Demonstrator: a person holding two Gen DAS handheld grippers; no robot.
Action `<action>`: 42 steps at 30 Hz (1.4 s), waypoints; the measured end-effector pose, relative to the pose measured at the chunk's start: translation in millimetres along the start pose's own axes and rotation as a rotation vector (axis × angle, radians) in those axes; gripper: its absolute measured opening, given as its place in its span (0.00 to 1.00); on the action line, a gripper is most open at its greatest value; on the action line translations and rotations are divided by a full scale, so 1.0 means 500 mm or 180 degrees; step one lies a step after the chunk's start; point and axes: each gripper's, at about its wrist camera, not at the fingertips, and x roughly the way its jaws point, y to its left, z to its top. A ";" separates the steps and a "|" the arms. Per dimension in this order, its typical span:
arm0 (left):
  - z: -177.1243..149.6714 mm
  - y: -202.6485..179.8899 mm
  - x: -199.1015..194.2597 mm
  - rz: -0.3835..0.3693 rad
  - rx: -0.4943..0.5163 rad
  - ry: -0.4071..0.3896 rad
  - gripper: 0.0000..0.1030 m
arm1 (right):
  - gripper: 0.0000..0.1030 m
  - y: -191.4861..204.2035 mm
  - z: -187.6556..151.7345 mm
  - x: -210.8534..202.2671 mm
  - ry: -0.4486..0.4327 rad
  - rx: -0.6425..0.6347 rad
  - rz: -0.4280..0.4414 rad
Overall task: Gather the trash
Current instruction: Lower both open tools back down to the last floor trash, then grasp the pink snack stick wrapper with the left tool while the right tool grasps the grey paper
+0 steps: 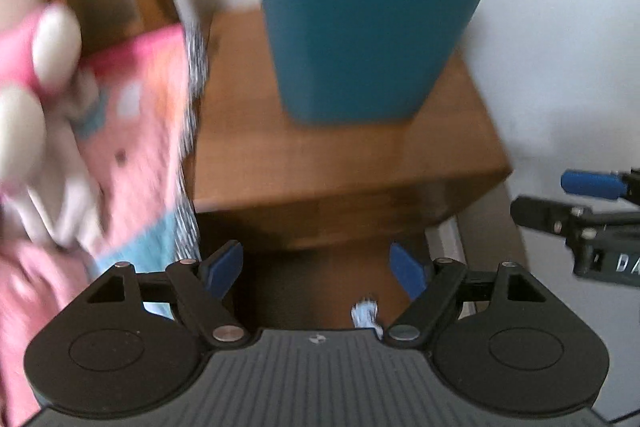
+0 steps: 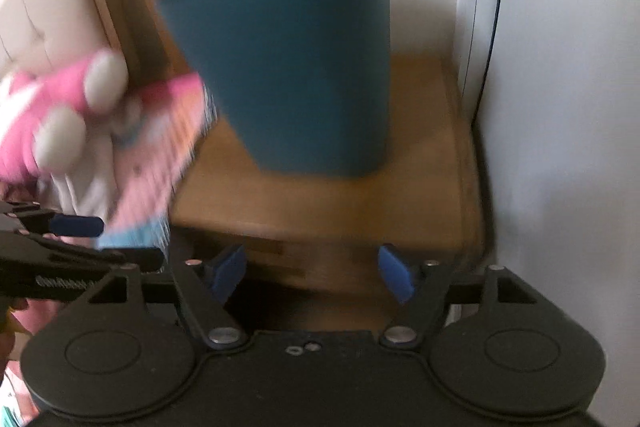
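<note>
bin (image 1: 360, 7) on nightstand (image 1: 340, 155) (tools (image 1: 316, 269) apart)

Both fisheye views are evenly lit by soft, diffuse light, with no glare. Motion blur smears the teal bin (image 1: 360, 15) and pink fabric (image 1: 136, 131), while the tongs' black housing stays sharp. Straight lines bow near the dark, vignetted corners.

both hand-held grippers, left (image 1: 318, 269) and right (image 2: 314, 273), point steeply downward (jaws spread, nothing between).
</note>
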 end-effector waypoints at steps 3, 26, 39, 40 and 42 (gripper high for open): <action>-0.069 0.011 0.093 0.0006 -0.0173 0.0151 0.78 | 0.83 -0.016 -0.077 0.098 0.0221 0.0004 0.0001; -0.630 0.034 0.947 0.0081 -0.1422 0.1538 0.78 | 0.85 -0.137 -0.612 0.831 0.1419 -0.0106 0.0075; -0.718 0.023 1.090 0.0221 -0.1412 0.1538 0.77 | 0.70 -0.149 -0.689 0.973 0.1629 -0.0092 0.0028; -0.718 0.021 1.089 0.0227 -0.1388 0.1510 0.77 | 0.65 -0.148 -0.691 0.977 0.1635 -0.0093 0.0015; -0.718 0.016 1.085 0.0257 -0.1387 0.1462 0.75 | 0.58 -0.147 -0.689 0.983 0.1635 -0.0080 -0.0009</action>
